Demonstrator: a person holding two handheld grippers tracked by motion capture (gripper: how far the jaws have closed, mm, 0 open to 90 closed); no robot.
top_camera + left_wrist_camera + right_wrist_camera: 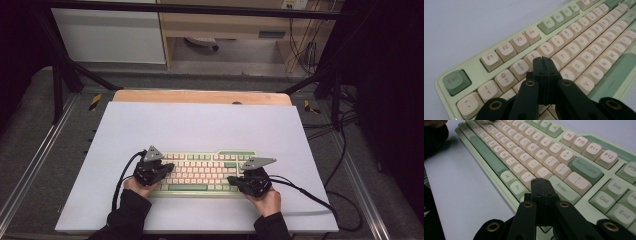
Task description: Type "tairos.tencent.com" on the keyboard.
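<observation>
A pale green keyboard (202, 172) with cream and green keys lies on the white table near the front edge. My left gripper (167, 167) hovers over its left end with the jaws pressed together and nothing between them; in the left gripper view its tips (543, 61) sit above the keys below the number row (521, 67). My right gripper (232, 181) is over the right end, also shut and empty; in the right gripper view its tips (541, 182) hang just in front of the Enter key (562, 188). Whether either tip touches a key I cannot tell.
The white table top (200, 125) stretches behind the keyboard to a wooden edge (200, 96). Black cables (310, 195) trail from both grippers over the table's front. Dark frame bars (60, 75) and loose cables (340, 125) flank the table on the floor.
</observation>
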